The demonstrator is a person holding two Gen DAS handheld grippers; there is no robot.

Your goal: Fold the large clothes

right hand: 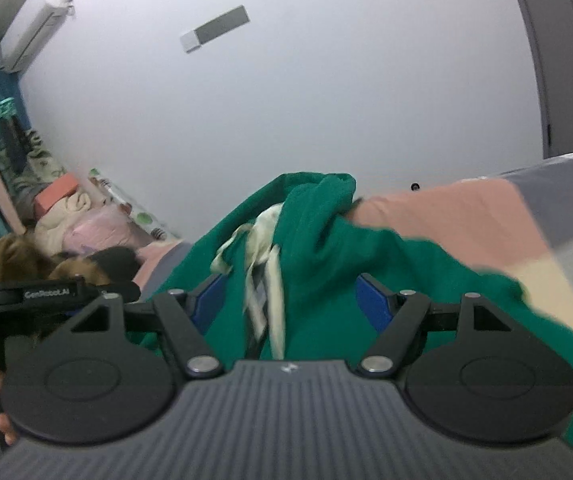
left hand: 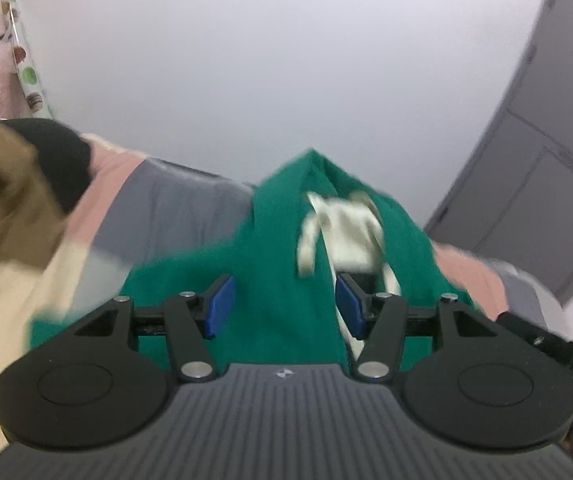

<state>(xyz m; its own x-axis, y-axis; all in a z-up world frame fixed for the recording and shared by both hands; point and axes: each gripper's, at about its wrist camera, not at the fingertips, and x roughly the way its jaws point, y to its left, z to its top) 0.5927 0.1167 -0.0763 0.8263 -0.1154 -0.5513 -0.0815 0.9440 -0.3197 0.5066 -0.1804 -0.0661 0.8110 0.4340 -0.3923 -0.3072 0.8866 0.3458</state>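
One green garment (left hand: 282,264), two grippers.
Left gripper (left hand: 284,306) and right gripper (right hand: 290,304) were seen with jaws apart, one cream lining (left hand: 346,236) exposed at centre frame.

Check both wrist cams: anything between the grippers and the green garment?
Nothing visible. The green garment lies bunched directly ahead of the left gripper and the right gripper, its fabric showing between both sets of open jaws. Only its own cream lining sits on top.
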